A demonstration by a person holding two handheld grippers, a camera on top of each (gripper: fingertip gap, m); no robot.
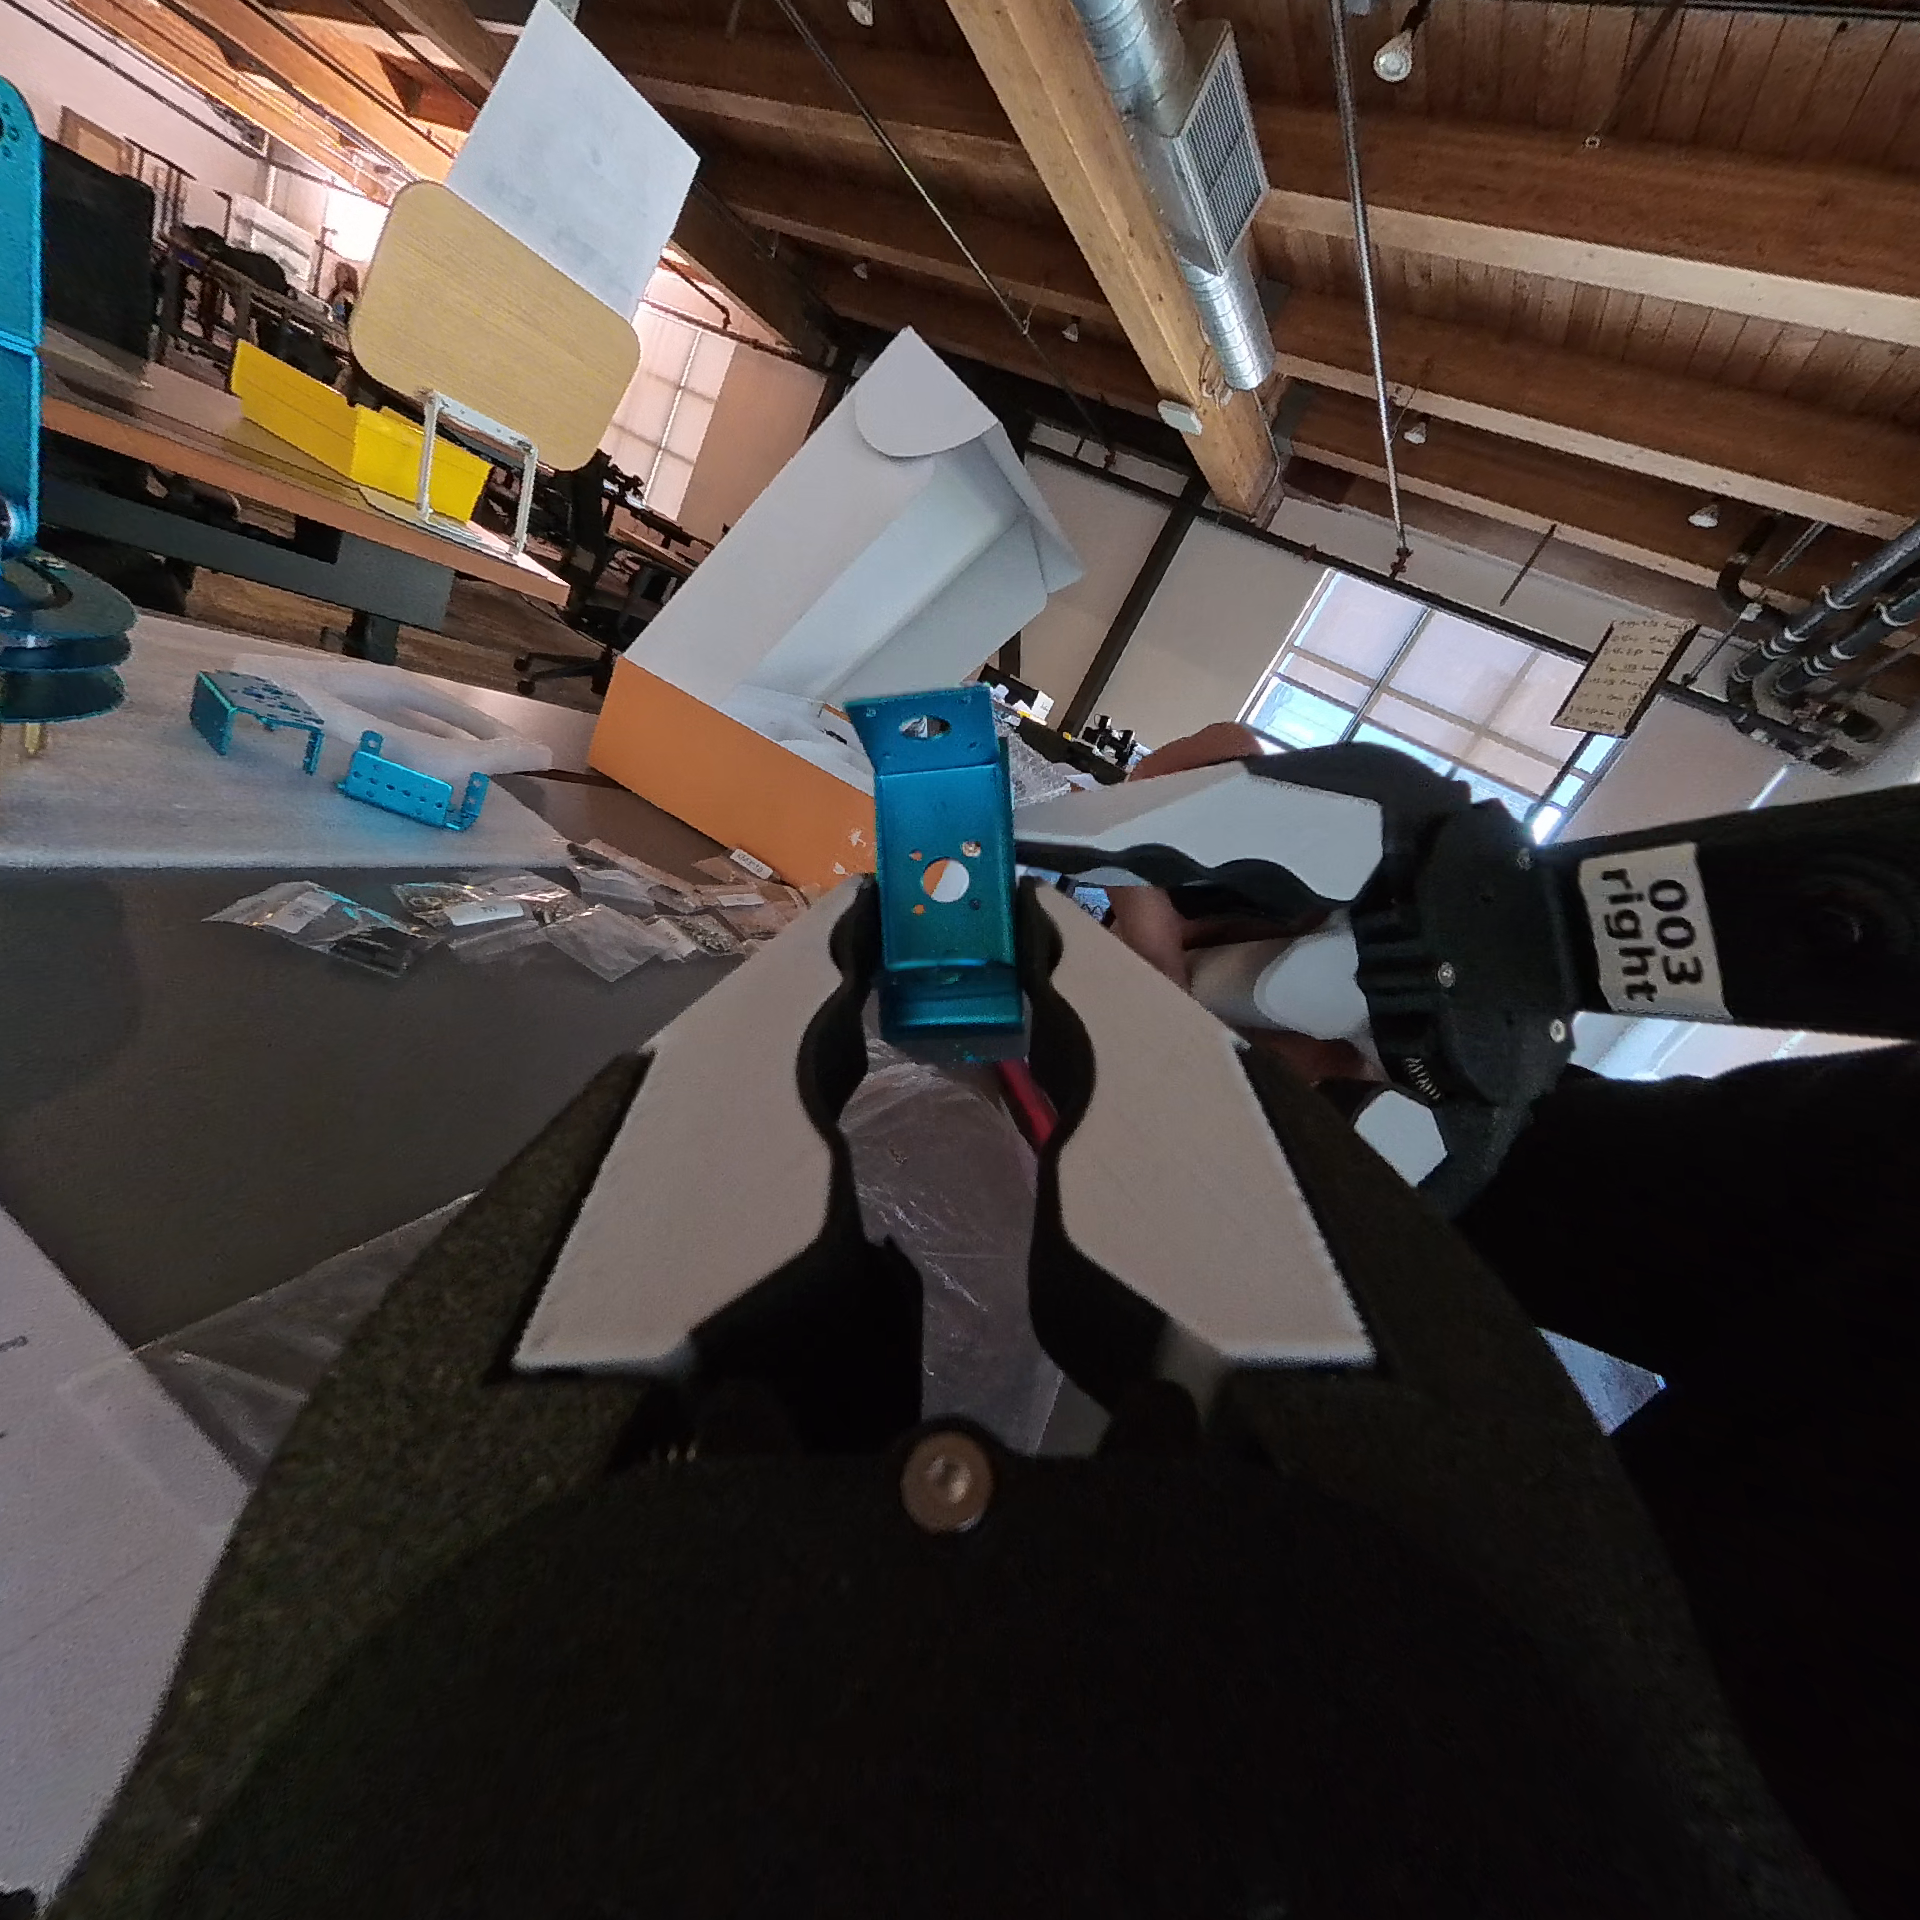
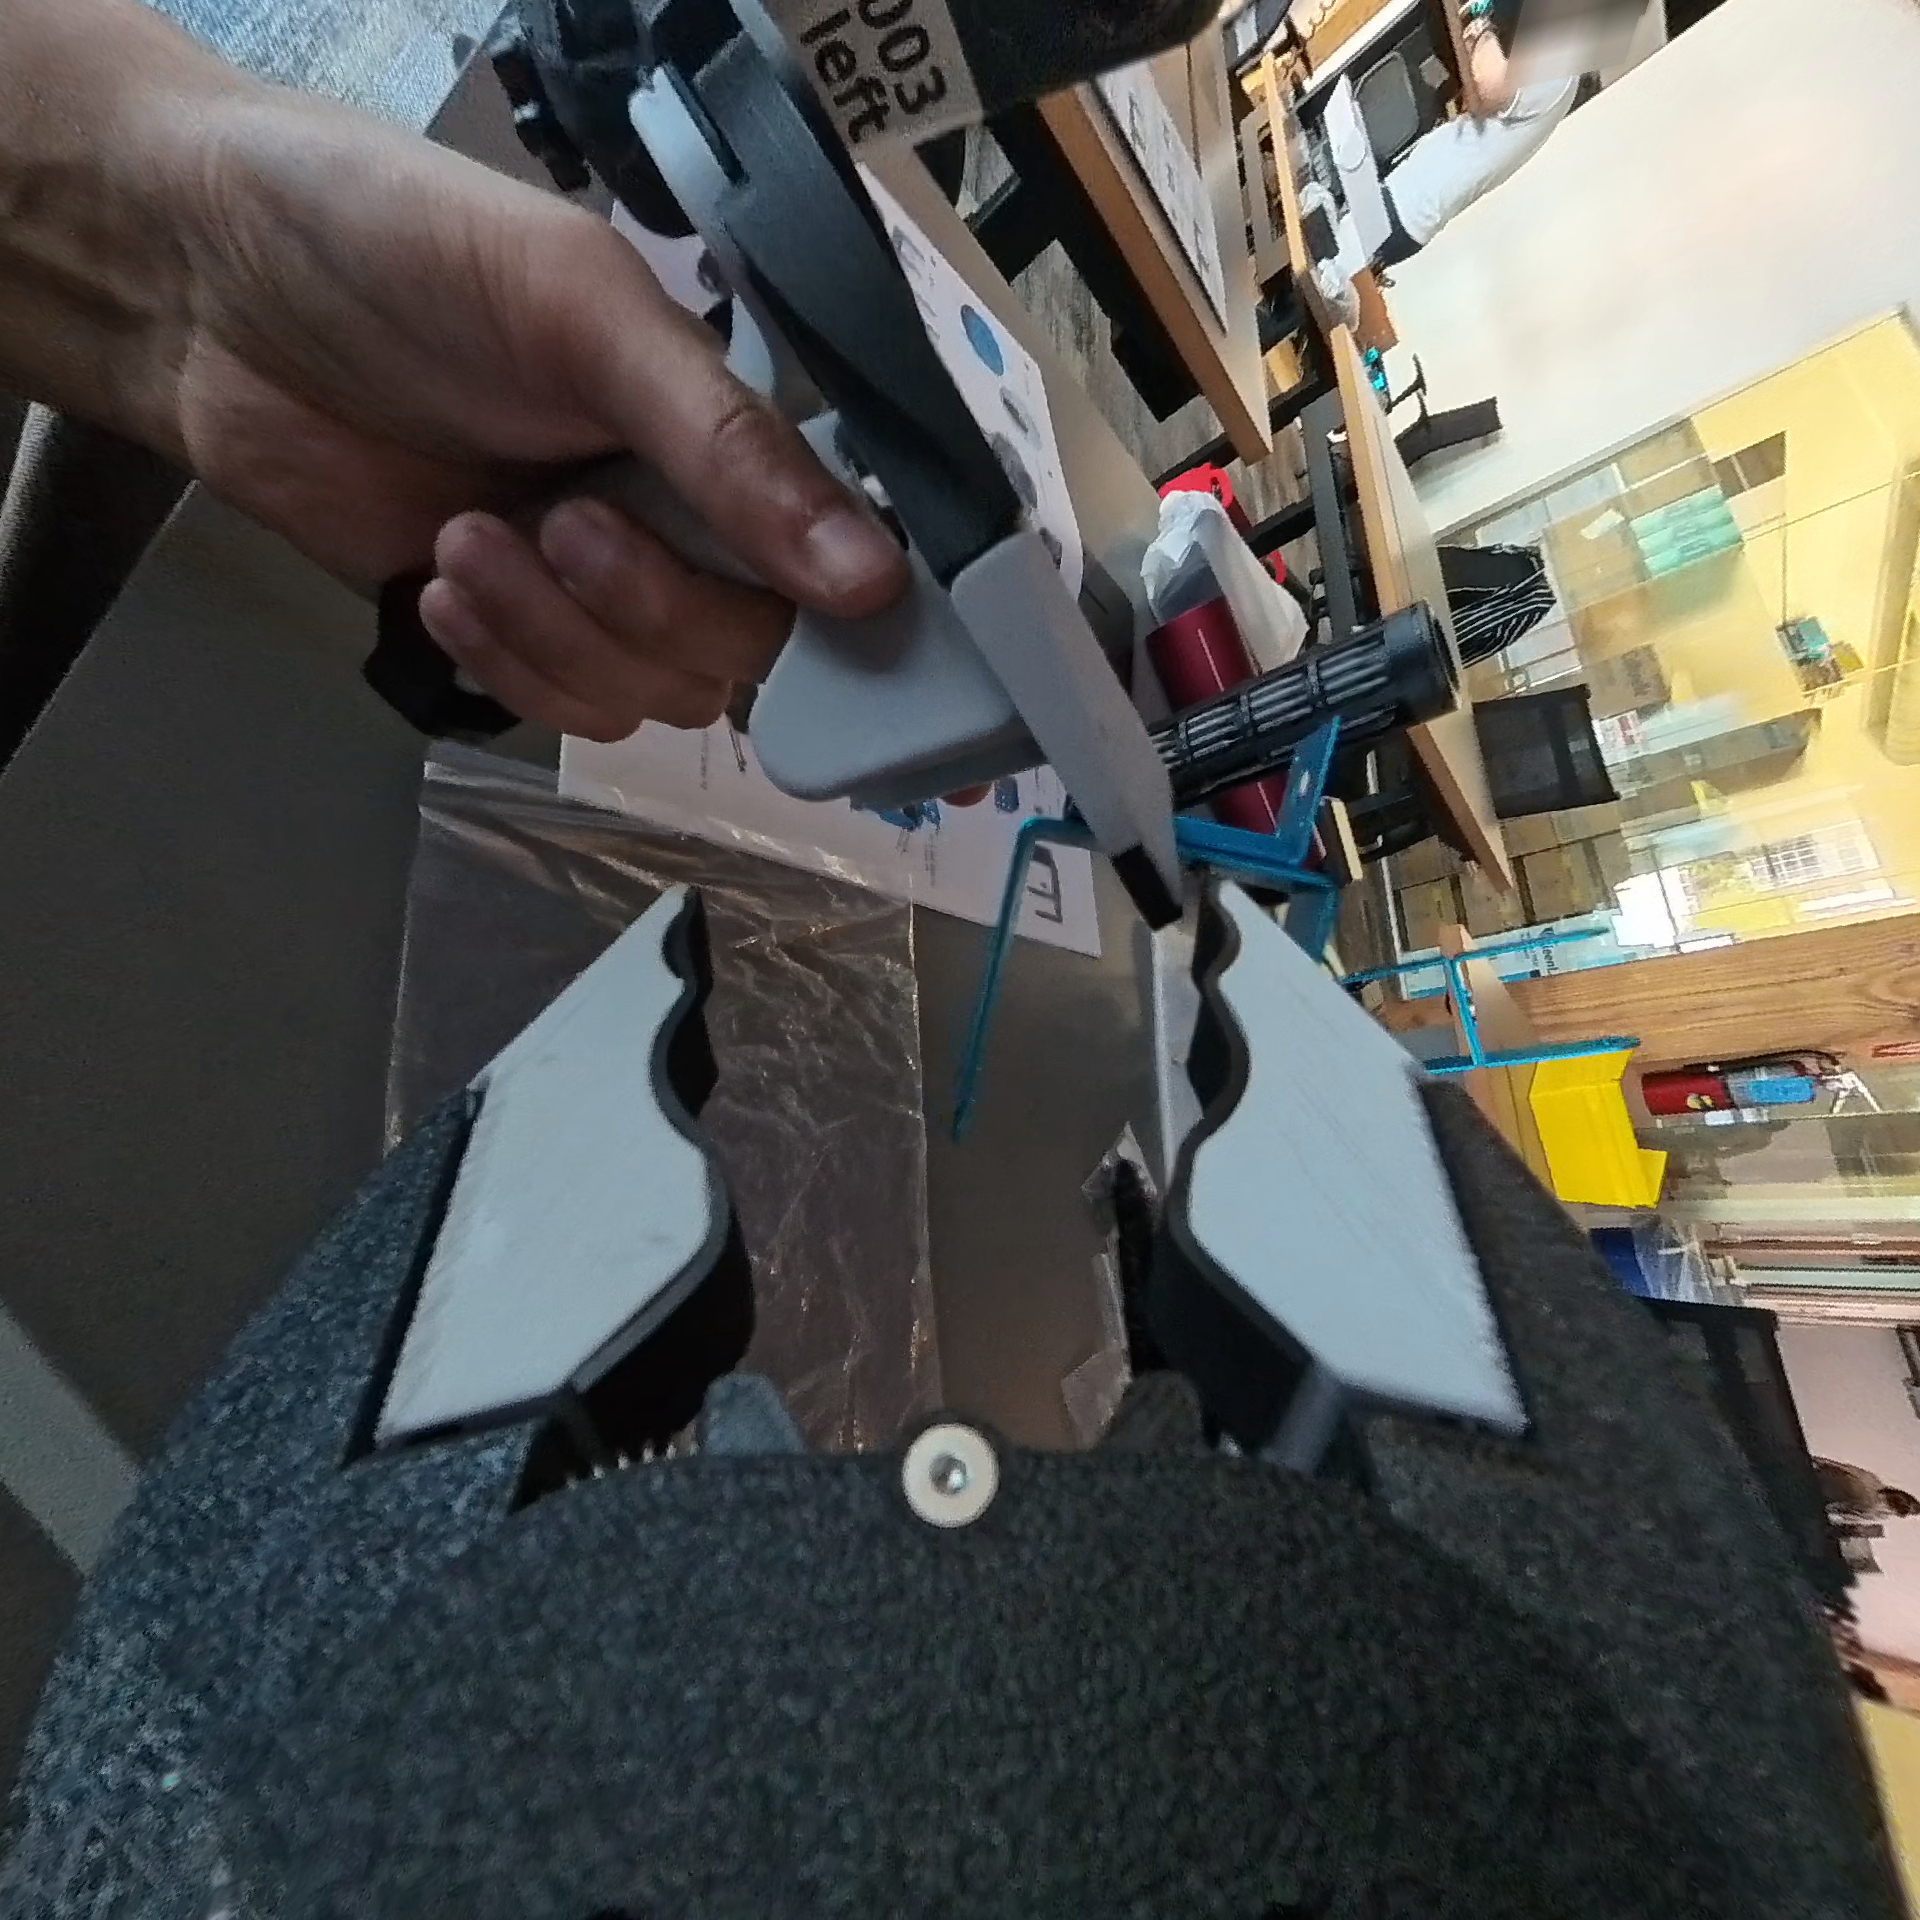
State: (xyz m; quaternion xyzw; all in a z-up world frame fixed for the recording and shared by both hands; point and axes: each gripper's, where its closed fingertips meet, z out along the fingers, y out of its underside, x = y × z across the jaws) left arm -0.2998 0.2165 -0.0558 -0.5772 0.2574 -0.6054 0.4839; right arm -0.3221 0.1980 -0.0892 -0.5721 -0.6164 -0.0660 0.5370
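Observation:
My left gripper (image 1: 945, 914) is shut on a blue metal bracket (image 1: 940, 831) with holes, held upright above the dark table. A red wire (image 1: 1029, 1101) hangs below the bracket. My right gripper (image 1: 1112, 904) comes in from the right with its jaws apart, and its upper finger tip is at the bracket's right edge. In the right wrist view my right gripper (image 2: 951, 914) is open and empty. A thin blue bracket edge (image 2: 992, 977) runs between its fingers. A hand (image 2: 416, 364) holds the left gripper, whose finger (image 2: 1060, 707) ends beside my right fingertip.
An open orange-and-white box (image 1: 727, 769) stands behind. Two loose blue brackets (image 1: 260, 712) lie on white foam, with small hardware bags (image 1: 520, 914) on the table. A printed sheet (image 2: 997, 416), red bottle (image 2: 1205, 655), black ribbed cylinder (image 2: 1309, 707) and plastic wrap (image 2: 810, 997) lie nearby.

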